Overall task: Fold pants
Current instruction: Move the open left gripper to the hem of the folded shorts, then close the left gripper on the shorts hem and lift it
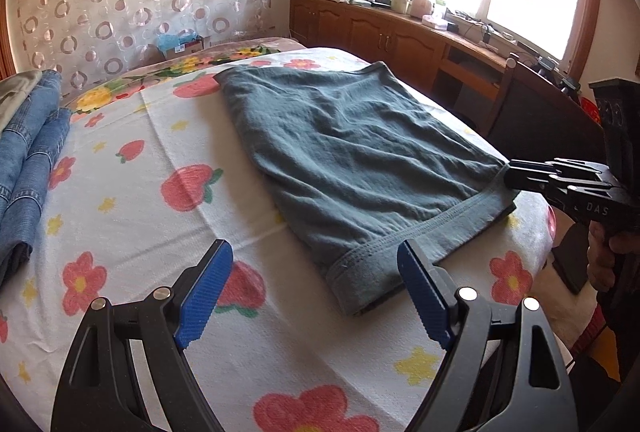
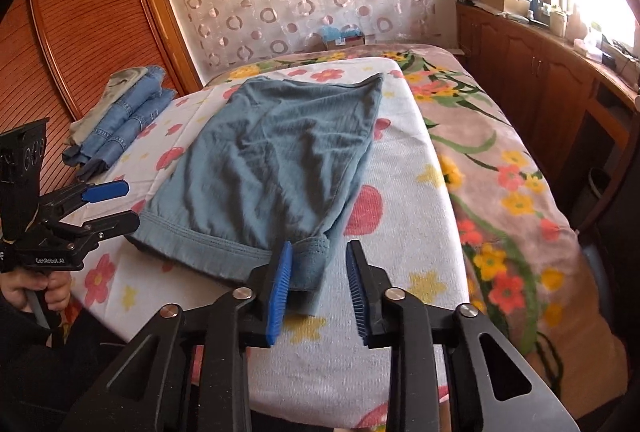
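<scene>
Grey-green pants (image 1: 352, 160) lie folded flat on a white flowered cloth (image 1: 160, 160) on the bed; they also show in the right wrist view (image 2: 272, 160). My left gripper (image 1: 316, 292) is open, its jaws wide apart just short of the near corner of the hem, holding nothing. It shows at the left in the right wrist view (image 2: 128, 204). My right gripper (image 2: 318, 288) is open, its jaws on either side of the pants' near right corner, which lies between them unclamped. It shows at the right in the left wrist view (image 1: 508, 176), by the hem's other corner.
A stack of folded blue jeans (image 1: 28, 168) lies at the cloth's left edge, also in the right wrist view (image 2: 120, 120). A flowered blanket (image 2: 500, 168) covers the bed's right side. Wooden cabinets (image 1: 380, 32) run under the window; a wardrobe (image 2: 92, 16) stands left.
</scene>
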The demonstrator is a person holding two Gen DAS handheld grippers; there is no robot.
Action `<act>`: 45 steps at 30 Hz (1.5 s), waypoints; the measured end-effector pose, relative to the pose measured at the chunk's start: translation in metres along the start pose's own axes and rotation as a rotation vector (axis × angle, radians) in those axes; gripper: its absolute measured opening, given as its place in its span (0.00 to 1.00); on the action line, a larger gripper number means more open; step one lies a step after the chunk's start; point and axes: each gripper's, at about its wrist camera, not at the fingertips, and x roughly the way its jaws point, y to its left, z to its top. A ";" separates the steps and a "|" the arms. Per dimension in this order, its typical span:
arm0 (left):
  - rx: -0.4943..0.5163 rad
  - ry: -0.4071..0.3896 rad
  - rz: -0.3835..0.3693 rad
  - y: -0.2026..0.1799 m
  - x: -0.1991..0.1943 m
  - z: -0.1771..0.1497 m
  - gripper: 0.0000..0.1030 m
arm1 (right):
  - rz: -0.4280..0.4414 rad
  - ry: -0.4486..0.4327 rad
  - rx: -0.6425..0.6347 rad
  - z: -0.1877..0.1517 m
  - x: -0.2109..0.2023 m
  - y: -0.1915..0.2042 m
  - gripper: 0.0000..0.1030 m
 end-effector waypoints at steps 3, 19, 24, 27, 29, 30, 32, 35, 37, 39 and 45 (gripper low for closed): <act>0.009 -0.001 -0.025 -0.005 -0.001 -0.001 0.78 | -0.004 -0.008 -0.009 -0.005 -0.007 0.001 0.15; 0.008 0.014 -0.052 -0.006 -0.002 -0.005 0.26 | 0.006 0.006 -0.013 -0.013 0.004 0.024 0.11; -0.001 0.034 -0.059 -0.005 0.002 -0.004 0.28 | -0.050 0.012 -0.010 -0.015 0.008 0.020 0.11; 0.003 0.043 -0.042 -0.006 0.005 -0.005 0.34 | -0.063 0.022 0.001 -0.017 0.009 0.021 0.18; -0.006 0.050 -0.038 -0.005 0.008 -0.005 0.40 | -0.059 0.037 0.006 -0.018 0.011 0.022 0.19; -0.009 0.053 -0.036 -0.004 0.009 -0.006 0.43 | -0.067 0.047 0.005 -0.019 0.014 0.023 0.22; -0.015 0.063 -0.035 -0.002 0.011 -0.008 0.44 | -0.077 0.047 0.007 -0.020 0.015 0.024 0.26; -0.020 0.060 -0.041 -0.001 0.012 -0.009 0.45 | -0.074 0.044 0.015 -0.018 0.014 0.022 0.27; -0.022 0.056 -0.044 0.000 0.012 -0.010 0.45 | -0.074 0.041 0.019 -0.018 0.014 0.022 0.28; -0.023 0.051 -0.047 0.000 0.012 -0.010 0.45 | -0.072 0.041 0.015 -0.018 0.015 0.021 0.28; -0.025 0.038 -0.052 0.001 0.013 -0.012 0.46 | -0.066 0.052 -0.014 -0.017 0.018 0.024 0.24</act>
